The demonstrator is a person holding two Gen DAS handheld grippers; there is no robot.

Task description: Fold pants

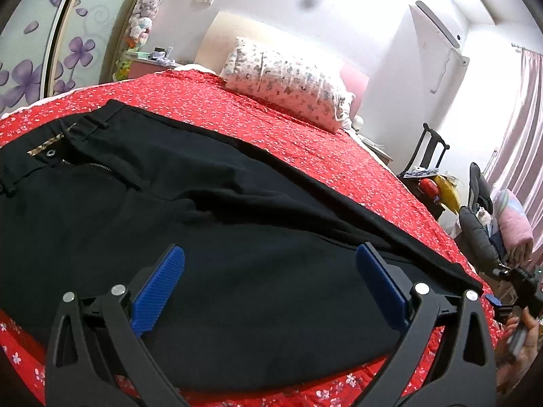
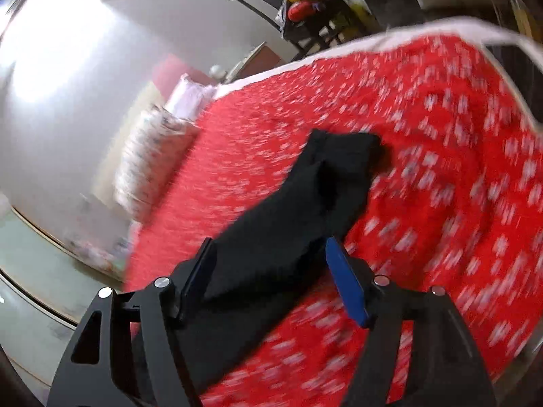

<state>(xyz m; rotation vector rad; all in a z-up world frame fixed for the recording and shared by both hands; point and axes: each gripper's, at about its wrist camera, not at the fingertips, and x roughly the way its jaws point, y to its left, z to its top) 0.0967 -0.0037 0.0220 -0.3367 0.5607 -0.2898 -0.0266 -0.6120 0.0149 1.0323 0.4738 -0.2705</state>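
On red bedspread (image 1: 305,142), black pants (image 1: 169,210) lengthwise, waistband left; left gripper (image 1: 269,285), right gripper (image 2: 271,271) released.

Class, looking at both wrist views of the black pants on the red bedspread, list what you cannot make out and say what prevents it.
- Left wrist view: the black fabric pants run off the left edge; waistband end cut off.
- Left wrist view: the right gripper sits at the frame edge, too small.
- Right wrist view: motion blur smears the red floral bedspread and patterned pillow.
- Right wrist view: whether the right gripper's blue pads touch the pant leg is unclear.
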